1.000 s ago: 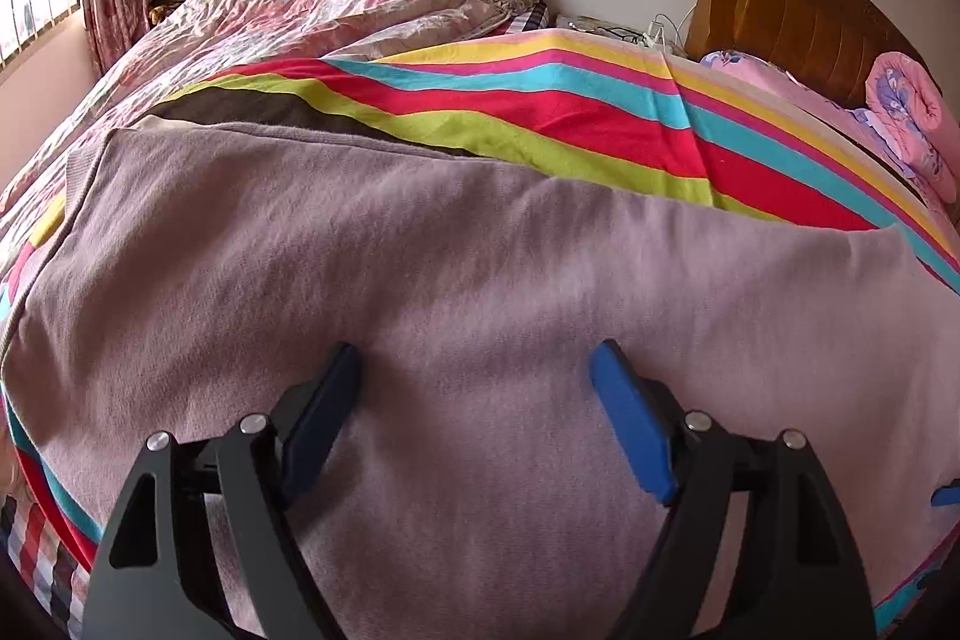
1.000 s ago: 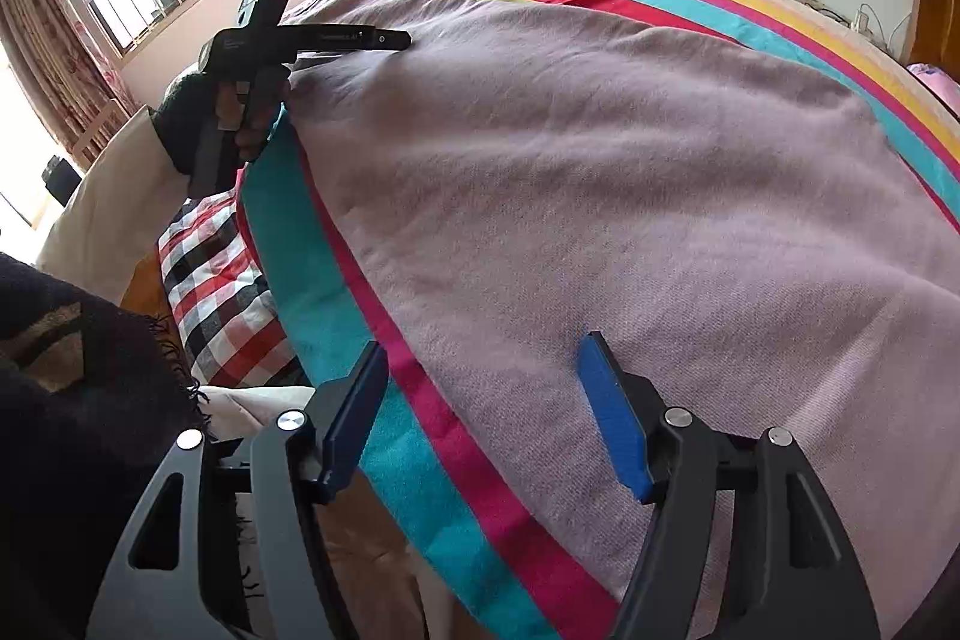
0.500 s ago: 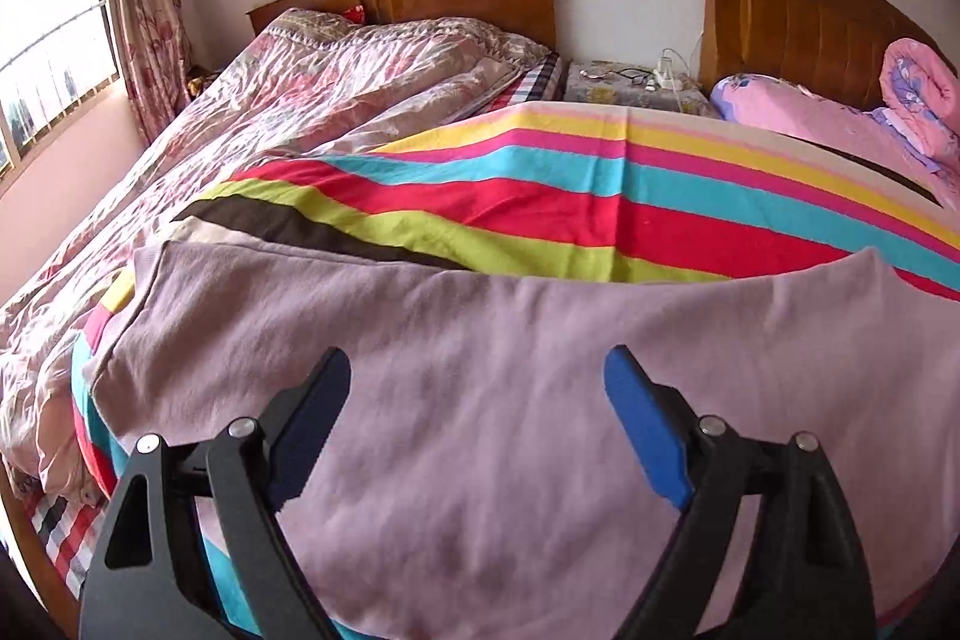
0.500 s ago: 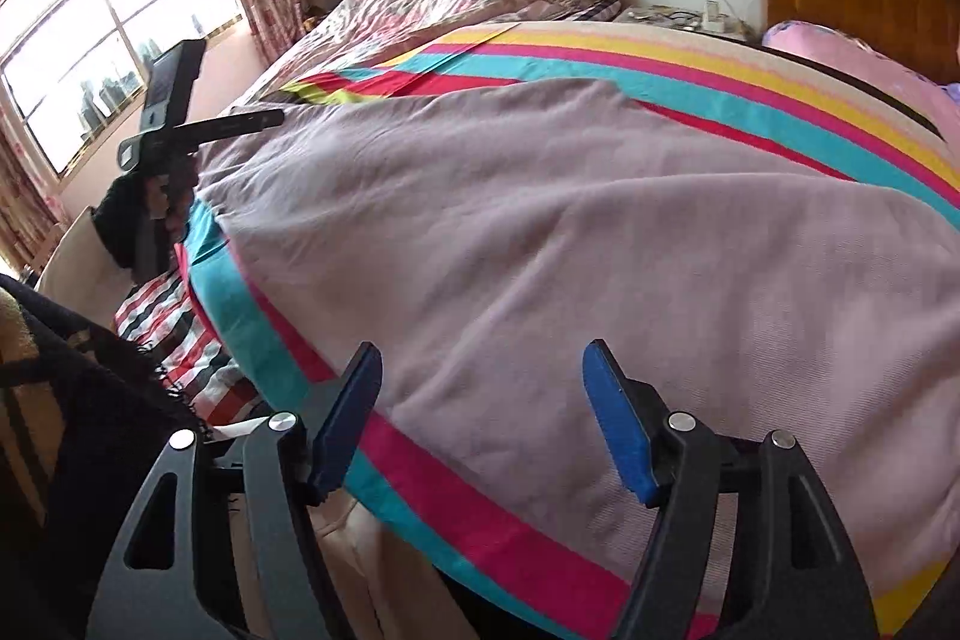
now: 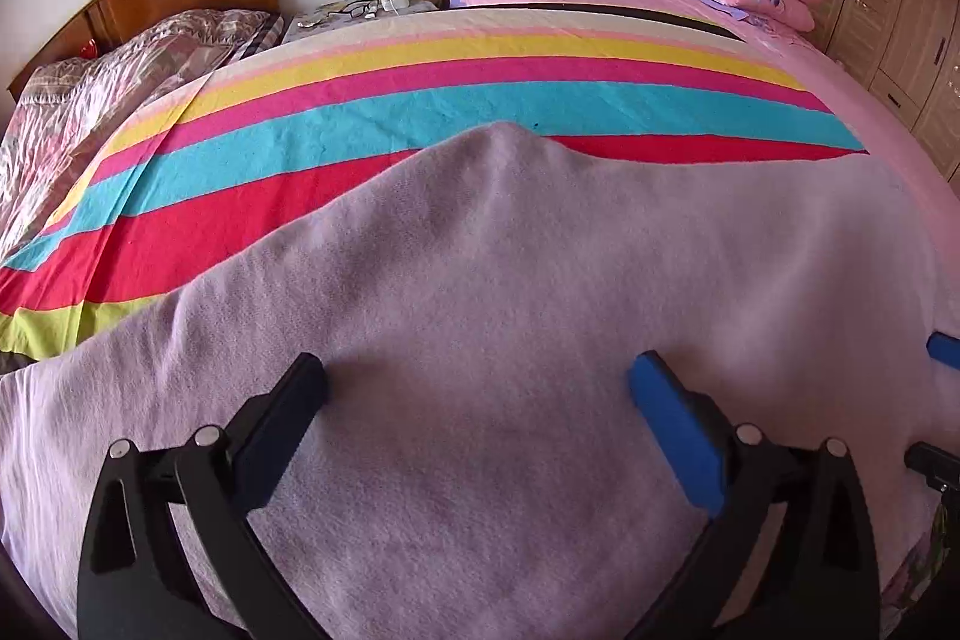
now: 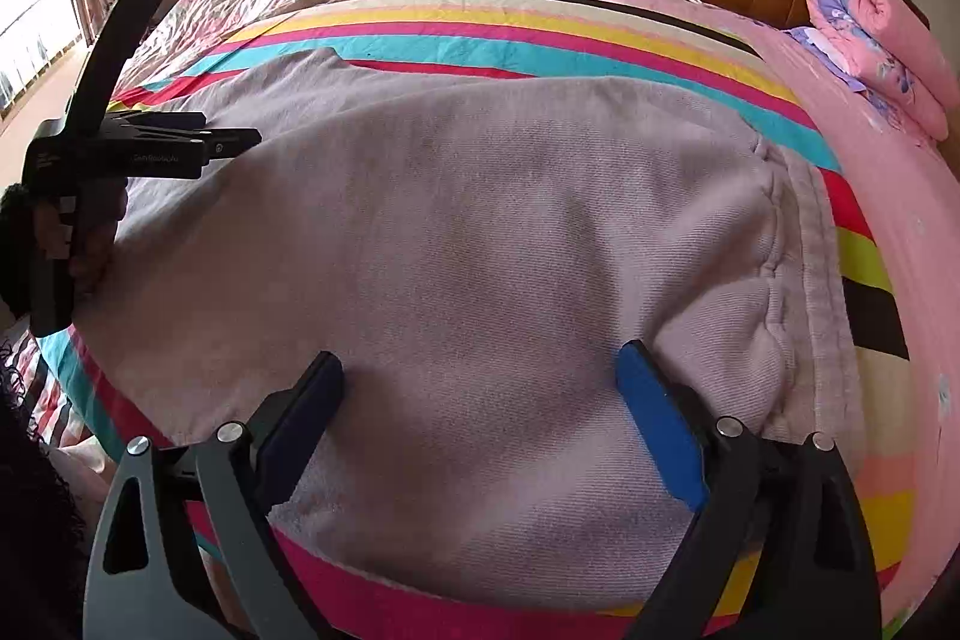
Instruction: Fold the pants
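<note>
Since we're working on a big soft bed [image 6: 888, 196] with a striped sheet [image 6: 540, 40], the main risk is dragging that sheet along with the pants [image 6: 450, 232] if a finger digs too deep, which would wrinkle everything underneath. The pants lie flat across the sheet near our edge of the bed, already doubled over by the look of it. Their long axis runs side to side, waistband [image 6: 810, 280] pointing to our right, legs trailing off left. Another worry: pinching just one layer, so the fold comes out lopsided. Our left gripper [image 5: 477, 388] hovers over the leg end, spread wide, holding nothing. Our right gripper [image 6: 480, 376] is wide too, empty, near the waistband.
</note>
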The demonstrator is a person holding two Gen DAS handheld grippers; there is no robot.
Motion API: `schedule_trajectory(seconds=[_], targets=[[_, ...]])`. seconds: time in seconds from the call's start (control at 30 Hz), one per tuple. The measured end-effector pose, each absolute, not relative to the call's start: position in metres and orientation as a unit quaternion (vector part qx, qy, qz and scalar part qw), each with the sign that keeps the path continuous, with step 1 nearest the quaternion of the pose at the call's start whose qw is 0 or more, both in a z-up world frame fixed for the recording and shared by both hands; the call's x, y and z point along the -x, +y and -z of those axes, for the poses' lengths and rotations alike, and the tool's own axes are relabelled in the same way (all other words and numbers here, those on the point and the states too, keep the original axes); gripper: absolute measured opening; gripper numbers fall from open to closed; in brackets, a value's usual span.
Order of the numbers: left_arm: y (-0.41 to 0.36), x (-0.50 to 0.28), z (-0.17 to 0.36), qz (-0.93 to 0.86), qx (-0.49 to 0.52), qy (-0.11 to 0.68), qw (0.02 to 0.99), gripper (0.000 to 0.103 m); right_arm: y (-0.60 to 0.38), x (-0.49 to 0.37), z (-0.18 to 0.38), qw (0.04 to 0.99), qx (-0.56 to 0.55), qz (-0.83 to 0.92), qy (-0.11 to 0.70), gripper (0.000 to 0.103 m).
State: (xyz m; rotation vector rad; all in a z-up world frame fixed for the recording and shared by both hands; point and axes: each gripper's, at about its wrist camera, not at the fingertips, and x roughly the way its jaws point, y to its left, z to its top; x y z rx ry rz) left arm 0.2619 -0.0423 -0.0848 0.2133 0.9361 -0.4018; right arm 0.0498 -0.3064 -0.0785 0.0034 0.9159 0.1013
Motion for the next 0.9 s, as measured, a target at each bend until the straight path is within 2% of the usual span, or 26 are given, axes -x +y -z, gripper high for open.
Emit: schedule_trajectory(seconds=[0.23,0.37,0.43,0.6,0.9], targets=[[-0.034,-0.278,0.095,0.182,-0.105,0.443,0.871,0.102,-0.318,-0.043,0.077,0.9,-0.014,-0.069,0.431,0.085],[-0.027,-0.285,0.097,0.181,-0.105,0.442,0.872,0.102,-0.325,-0.039,0.072,0.898,-0.035,-0.069,0.433,0.075],[-0.024,-0.29,0.099,0.18,-0.104,0.441,0.873,0.102,-0.326,-0.044,0.061,0.897,-0.049,-0.061,0.436,0.074],[-0.019,-0.298,0.102,0.177,-0.103,0.44,0.874,0.102,-0.301,-0.081,0.033,0.91,-0.025,-0.068,0.409,0.088],[-0.014,-0.305,0.106,0.174,-0.102,0.439,0.876,0.102,-0.262,-0.188,0.013,0.919,0.017,-0.088,0.383,0.088]])
